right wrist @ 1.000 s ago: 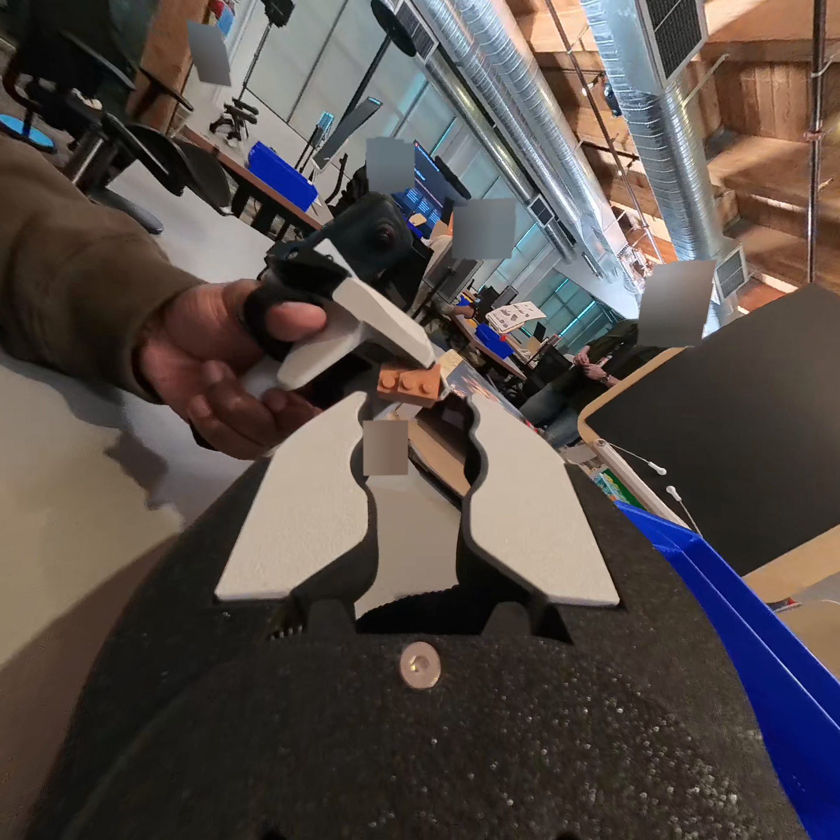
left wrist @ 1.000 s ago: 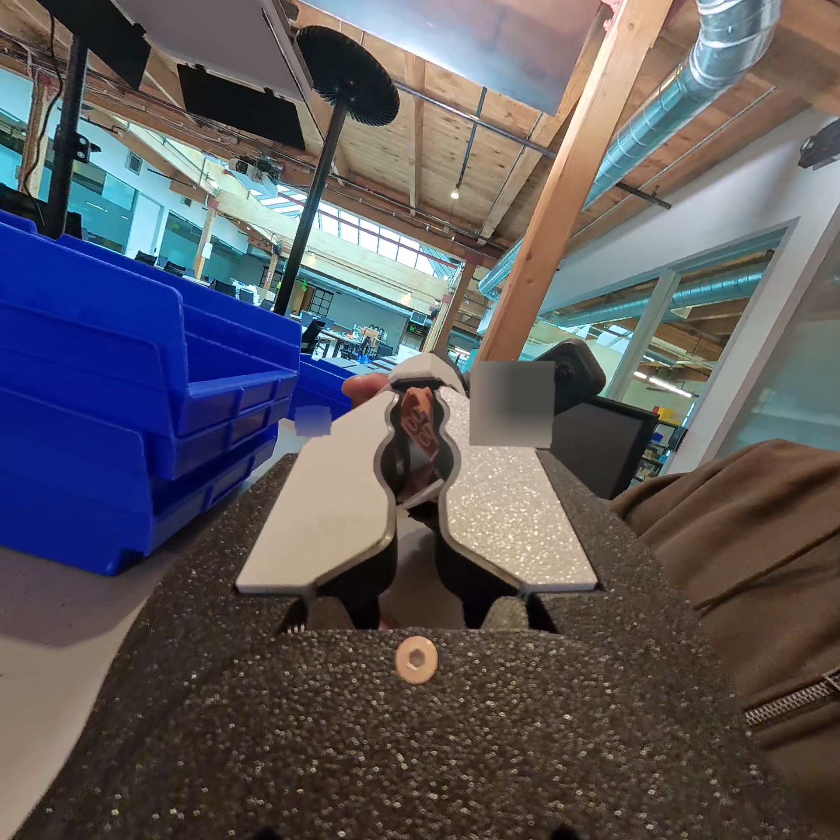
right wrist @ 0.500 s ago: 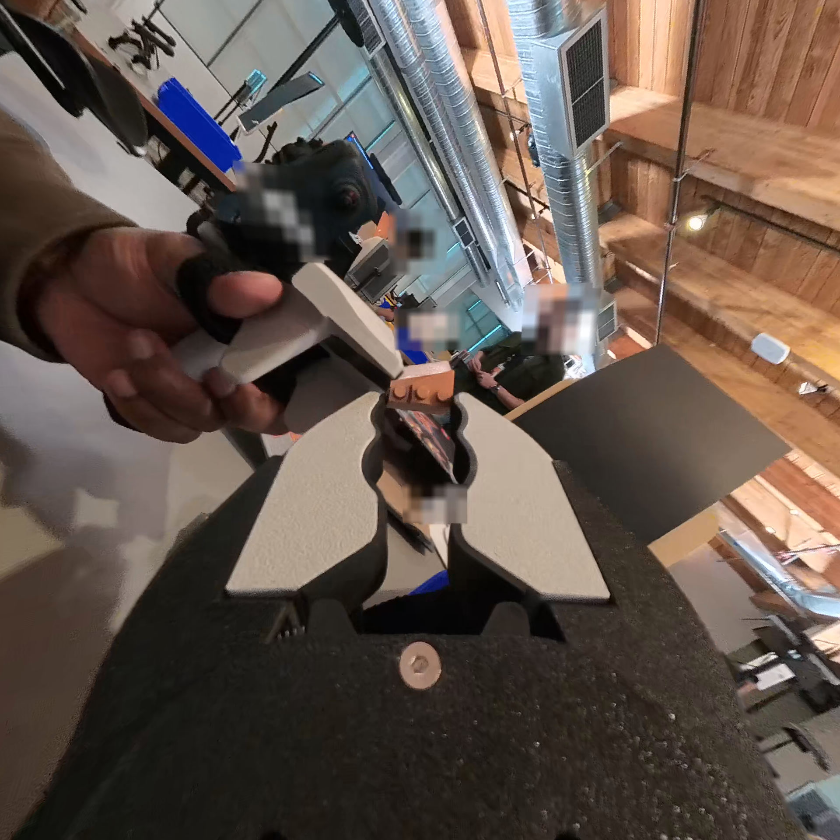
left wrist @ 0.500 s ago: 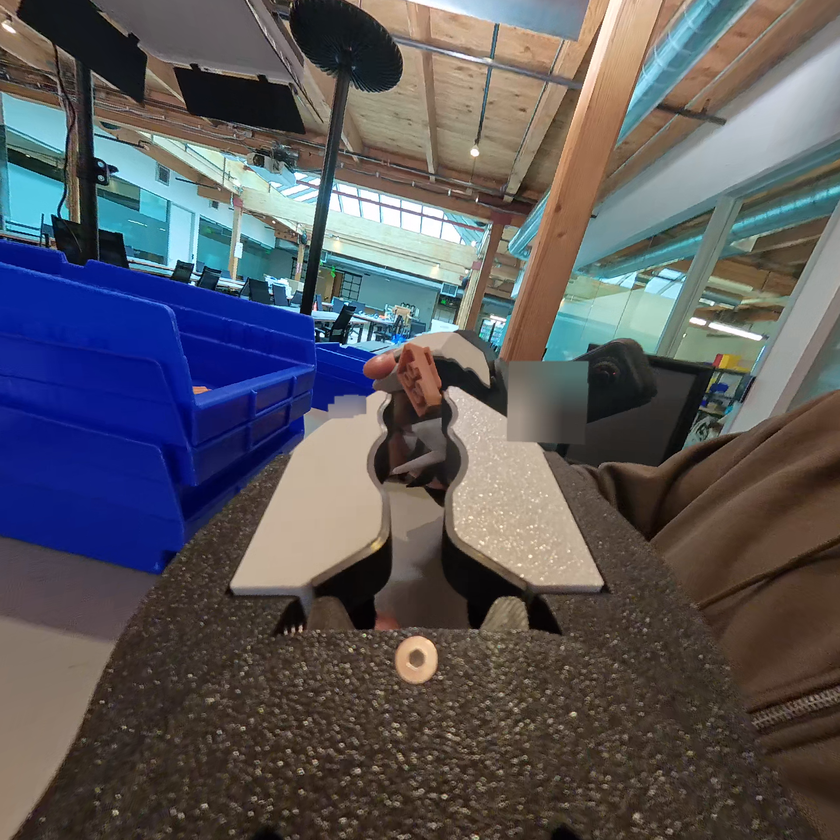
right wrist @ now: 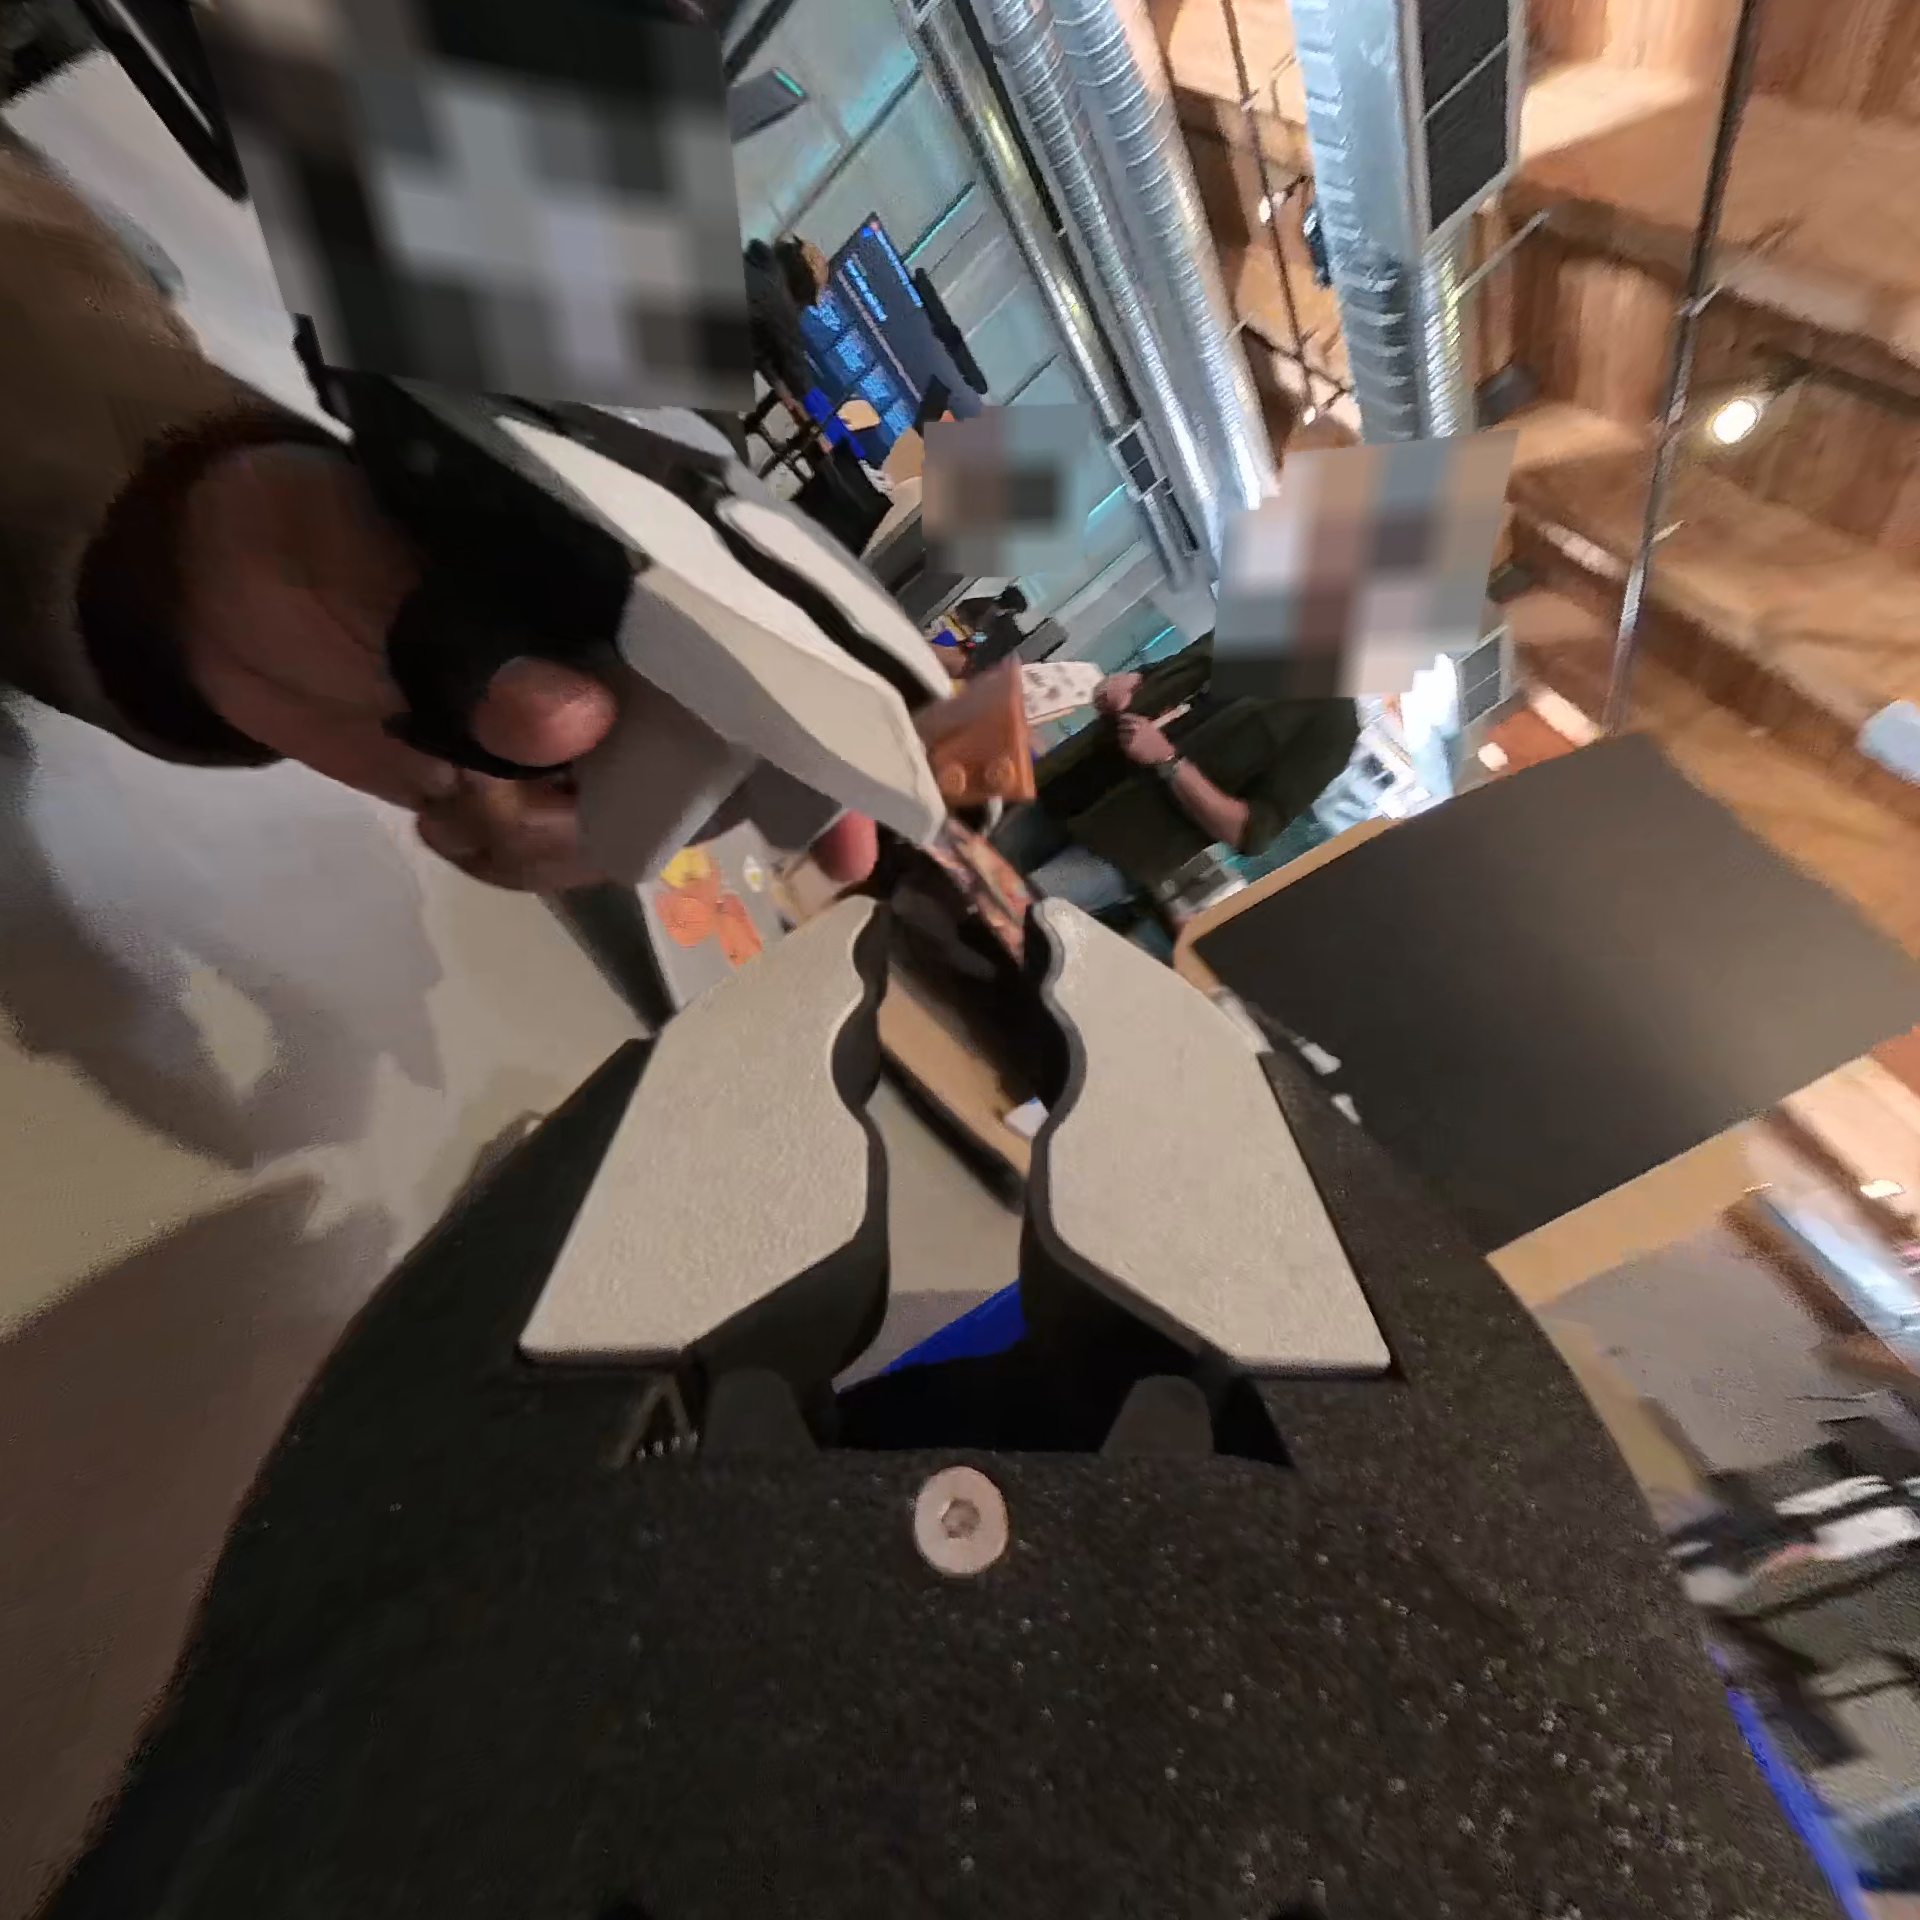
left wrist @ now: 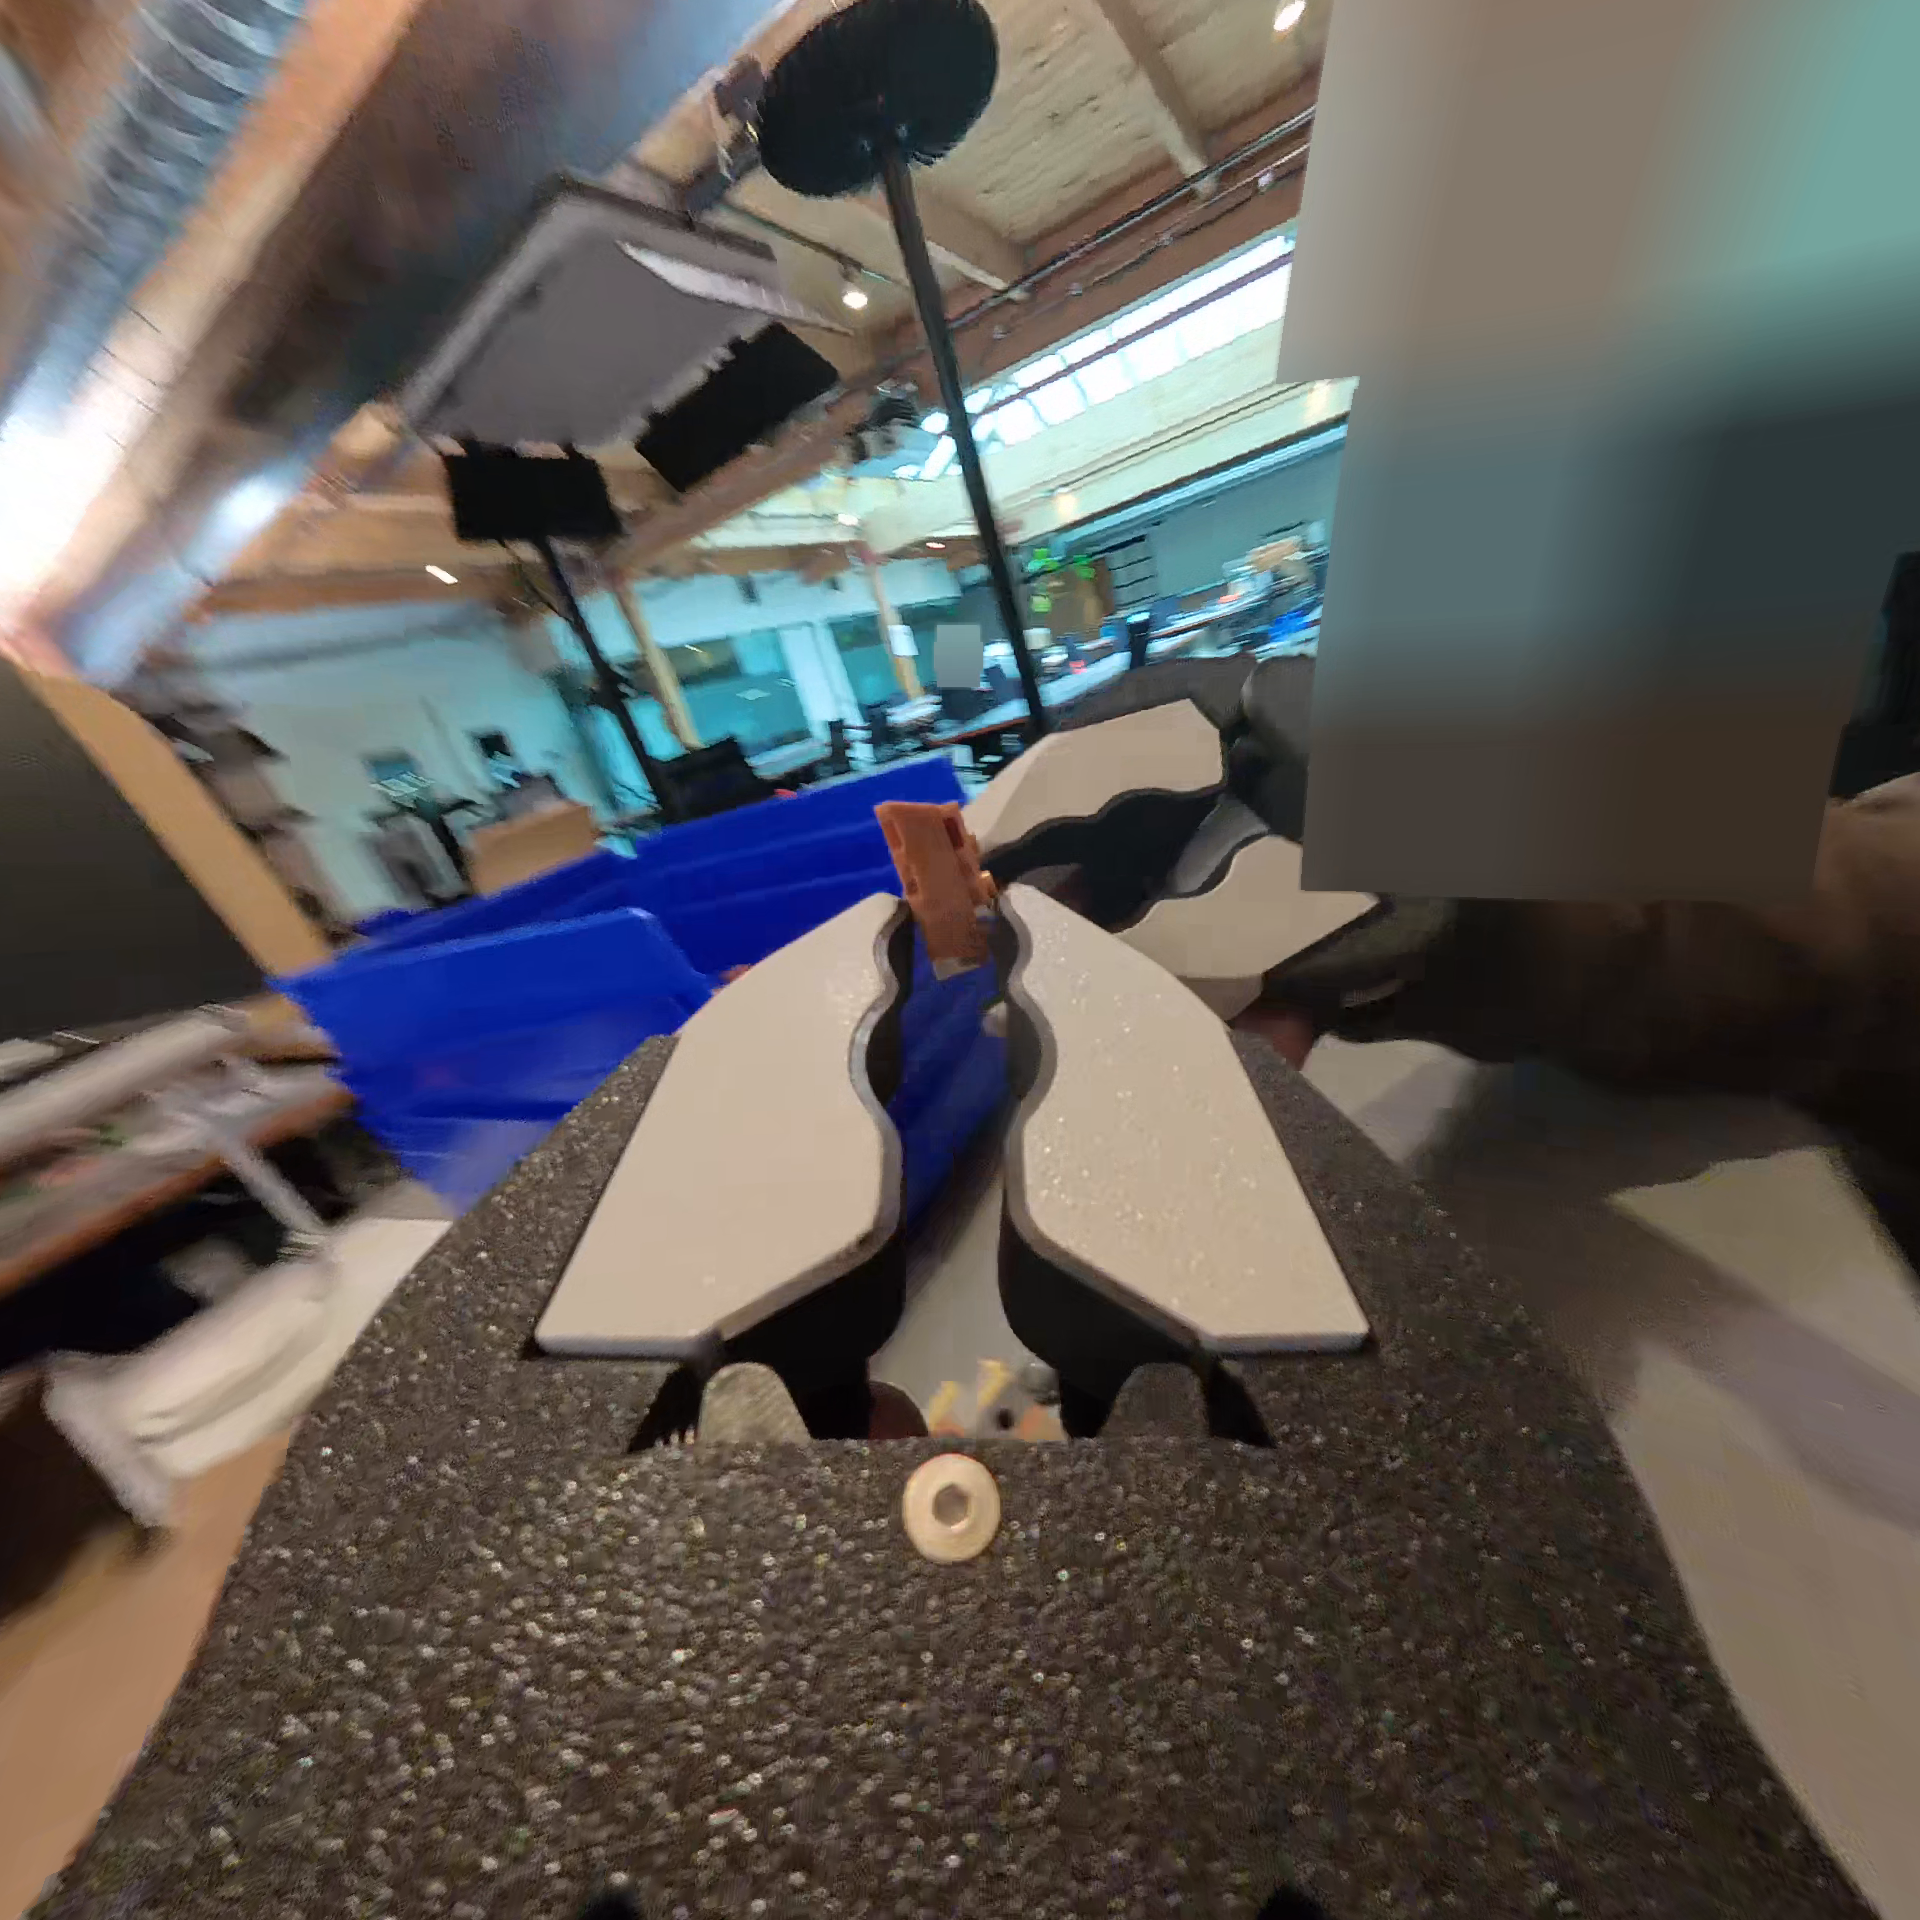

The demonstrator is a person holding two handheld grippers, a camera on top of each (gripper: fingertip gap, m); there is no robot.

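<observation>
left hand-held gripper [left wrist: 951, 914] is pinching a small brown brick [left wrist: 932, 868] at its tips, blue bins [left wrist: 540, 997] sit at 10 o'clock, right hand-held gripper [right wrist: 956, 914] looks narrow and empty just under it, so I'd keep that pinch firm and steady.

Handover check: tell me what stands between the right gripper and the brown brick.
Nothing visible. The brown brick, pinched in the left gripper tips, sits just beyond the right gripper and its parted fingertips, with only open air between them.
</observation>
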